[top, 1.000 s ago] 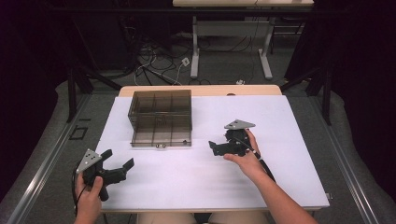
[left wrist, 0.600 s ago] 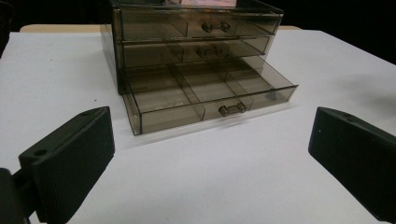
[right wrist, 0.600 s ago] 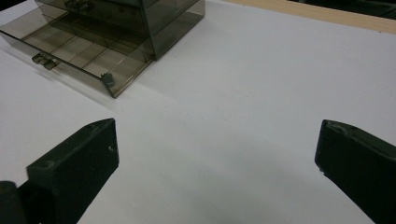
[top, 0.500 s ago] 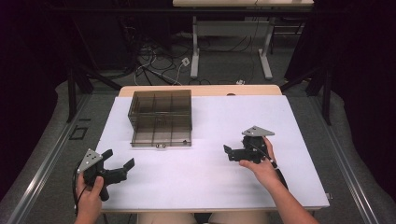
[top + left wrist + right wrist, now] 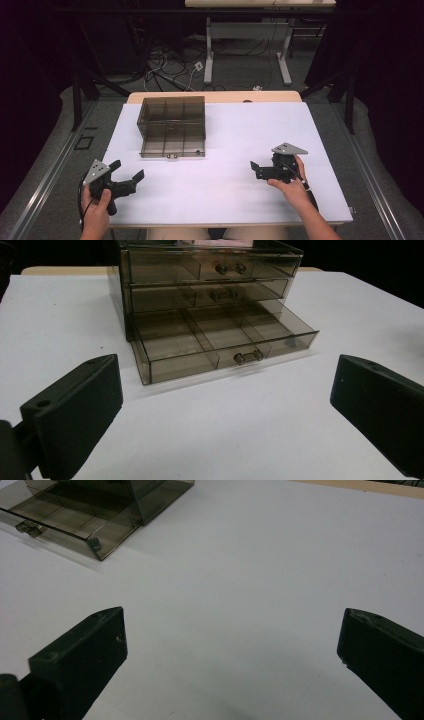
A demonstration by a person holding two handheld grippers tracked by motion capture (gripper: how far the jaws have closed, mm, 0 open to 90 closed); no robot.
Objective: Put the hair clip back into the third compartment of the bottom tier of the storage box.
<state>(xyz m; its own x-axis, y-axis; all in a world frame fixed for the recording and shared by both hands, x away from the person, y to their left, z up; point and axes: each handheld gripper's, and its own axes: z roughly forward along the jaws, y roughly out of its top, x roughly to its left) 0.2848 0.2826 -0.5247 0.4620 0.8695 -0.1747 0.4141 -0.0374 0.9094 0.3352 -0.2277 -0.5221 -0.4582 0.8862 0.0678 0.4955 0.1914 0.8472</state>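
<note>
A smoky transparent drawer box (image 5: 172,117) stands at the back left of the white table (image 5: 250,130). Its bottom drawer (image 5: 225,342) is pulled out, and a small dark item (image 5: 291,341) sits in the drawer's front right corner. My left gripper (image 5: 127,170) rests near the front left edge, open and empty, pointing at the box; its fingers (image 5: 75,410) stand wide apart. My right gripper (image 5: 255,170) is at the front right, open with nothing between its fingers (image 5: 85,655), and it faces left. The drawer's corner (image 5: 65,520) lies far ahead of it.
The box's two upper drawers (image 5: 210,270) are closed. Bare white tabletop (image 5: 240,580) spreads between the grippers and to the right of the box. Behind the table are desk legs and cables (image 5: 165,65) on the floor.
My right gripper has drawn back from beside the drawer box toward the near right of the table. The left gripper has stayed put.
</note>
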